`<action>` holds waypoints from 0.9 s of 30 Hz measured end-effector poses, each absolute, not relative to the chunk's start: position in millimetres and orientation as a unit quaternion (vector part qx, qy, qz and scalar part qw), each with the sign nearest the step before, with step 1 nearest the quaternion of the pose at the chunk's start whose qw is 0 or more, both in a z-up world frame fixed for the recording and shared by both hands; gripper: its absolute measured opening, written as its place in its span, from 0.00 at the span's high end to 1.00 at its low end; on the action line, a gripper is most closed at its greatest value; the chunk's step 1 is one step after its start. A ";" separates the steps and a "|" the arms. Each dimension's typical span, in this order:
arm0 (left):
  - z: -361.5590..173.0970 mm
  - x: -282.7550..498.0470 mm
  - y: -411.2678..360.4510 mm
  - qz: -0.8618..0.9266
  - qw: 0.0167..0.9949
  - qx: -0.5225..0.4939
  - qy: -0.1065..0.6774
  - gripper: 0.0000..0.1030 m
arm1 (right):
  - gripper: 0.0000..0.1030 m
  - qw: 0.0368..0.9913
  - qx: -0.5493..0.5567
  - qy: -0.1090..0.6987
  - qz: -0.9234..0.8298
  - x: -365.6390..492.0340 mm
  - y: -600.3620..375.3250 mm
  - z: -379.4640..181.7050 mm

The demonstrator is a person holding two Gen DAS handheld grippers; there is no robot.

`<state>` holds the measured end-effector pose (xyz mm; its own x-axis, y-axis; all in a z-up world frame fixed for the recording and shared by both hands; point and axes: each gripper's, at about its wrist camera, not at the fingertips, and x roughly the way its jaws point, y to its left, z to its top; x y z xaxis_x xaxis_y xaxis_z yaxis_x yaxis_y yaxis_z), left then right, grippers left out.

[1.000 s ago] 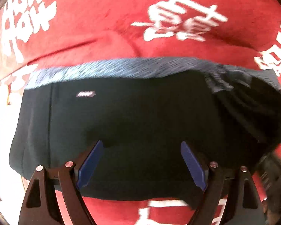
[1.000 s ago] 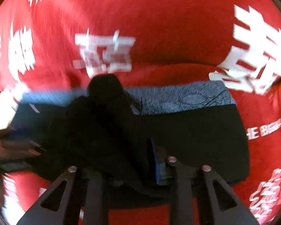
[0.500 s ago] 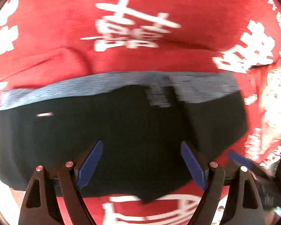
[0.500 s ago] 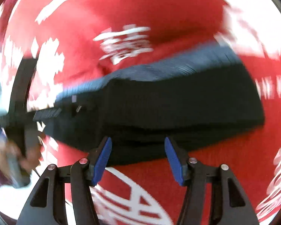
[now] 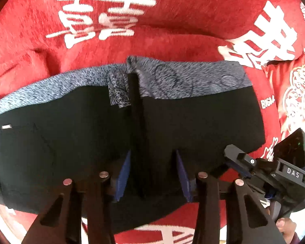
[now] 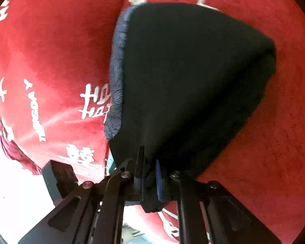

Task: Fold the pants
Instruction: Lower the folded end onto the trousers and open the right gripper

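Black pants with a grey patterned waistband lie folded on a red cloth. My left gripper hovers over their near edge. Its jaws are closing, with a raised fold of black fabric between the blue pads, which do not clearly press on it. At the pants' right corner, my right gripper comes in from the side. In the right wrist view the right gripper is shut on the edge of the pants, and the fabric spreads away from its pads.
The red cloth with white characters covers the whole surface and rises in soft folds behind the pants. A patterned red cushion lies at the far right. A hand holds the right gripper's handle. A black block sits beside the right gripper.
The left gripper slid right along the pants and its jaws narrowed around a fold. The right gripper rolled, dropped to the pants' corner and went from open to shut on the fabric.
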<state>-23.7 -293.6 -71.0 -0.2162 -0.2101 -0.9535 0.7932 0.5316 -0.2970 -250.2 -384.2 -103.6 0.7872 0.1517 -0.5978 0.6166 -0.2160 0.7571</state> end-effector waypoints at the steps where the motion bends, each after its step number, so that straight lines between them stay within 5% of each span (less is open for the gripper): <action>1: -62.3 -26.2 -291.0 -0.437 0.588 0.228 0.641 0.56 | 0.92 0.580 0.747 0.257 -0.198 -249.0 -383.5 -97.9; 5: -65.2 -34.4 -276.7 -0.431 0.592 0.256 0.631 0.56 | 0.99 0.622 0.699 0.307 -0.174 -236.1 -367.8 -69.0; 10: -76.6 -35.6 -266.0 -0.421 0.598 0.242 0.637 0.54 | 0.98 0.621 0.638 0.417 -0.184 -214.1 -343.8 -83.5; 14: -50.0 -35.7 -262.9 -0.430 0.620 0.250 0.607 0.54 | 0.94 0.669 0.587 0.426 -0.164 -204.1 -348.5 -49.3; 15: -41.3 -33.5 -262.5 -0.428 0.631 0.251 0.596 0.47 | 0.90 0.683 0.572 0.423 -0.167 -204.1 -353.8 -39.4; 16: -33.0 -30.8 -264.9 -0.424 0.646 0.251 0.583 0.29 | 0.84 0.700 0.547 0.423 -0.179 -204.9 -364.3 -25.9; 18: -18.5 -24.6 -272.1 -0.426 0.669 0.233 0.562 0.19 | 0.72 0.716 0.510 0.429 -0.208 -204.3 -383.7 -13.2; 27: -66.2 -36.0 -332.3 -0.404 0.663 0.307 0.550 0.19 | 0.69 0.698 0.463 0.463 -0.291 -200.9 -460.8 -35.3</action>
<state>-36.0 -332.3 -66.2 0.0686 -0.1979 -0.9778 0.8741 0.4844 -0.0367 -200.9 -460.8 -35.3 0.4023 0.0213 -0.9152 0.8346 0.4023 0.3763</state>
